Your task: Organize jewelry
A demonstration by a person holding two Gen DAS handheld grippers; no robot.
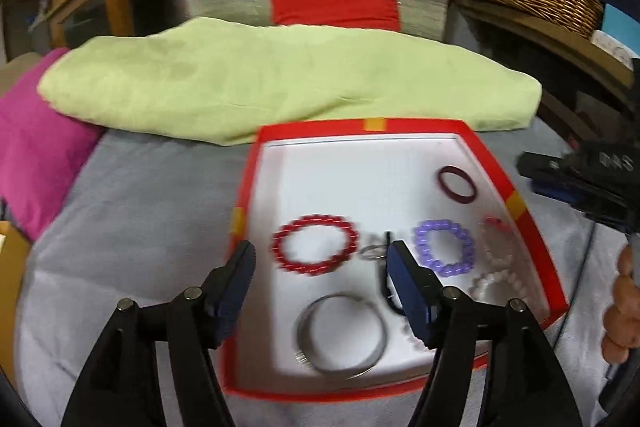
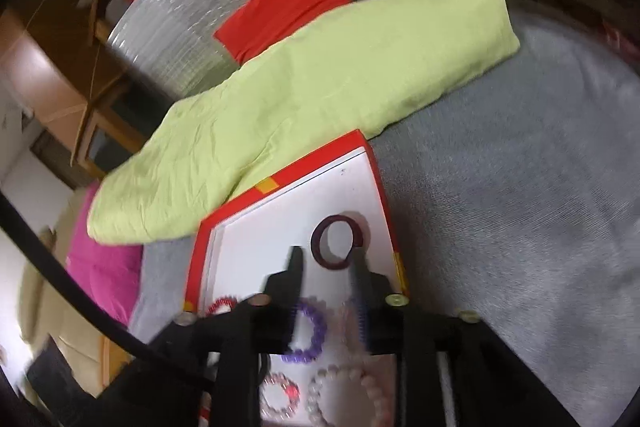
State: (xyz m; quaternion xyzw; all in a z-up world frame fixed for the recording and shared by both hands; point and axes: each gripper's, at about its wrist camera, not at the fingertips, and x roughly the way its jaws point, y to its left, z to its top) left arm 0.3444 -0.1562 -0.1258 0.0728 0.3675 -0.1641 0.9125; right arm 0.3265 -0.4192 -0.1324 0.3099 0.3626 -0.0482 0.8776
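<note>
The left hand-held gripper is hovering wide open and empty above the red beaded bracelet and silver bangle, both lying in the red-rimmed tray. The right hand-held gripper is standing partly open, holding nothing, its tips just near of the dark maroon bangle at the tray's far right. The purple bracelet is crowding pale beaded ones; a careless closing risks snagging two together or skidding the tray across the grey bedcover.

Both wrist views close, angled down, sharing red tray
</note>
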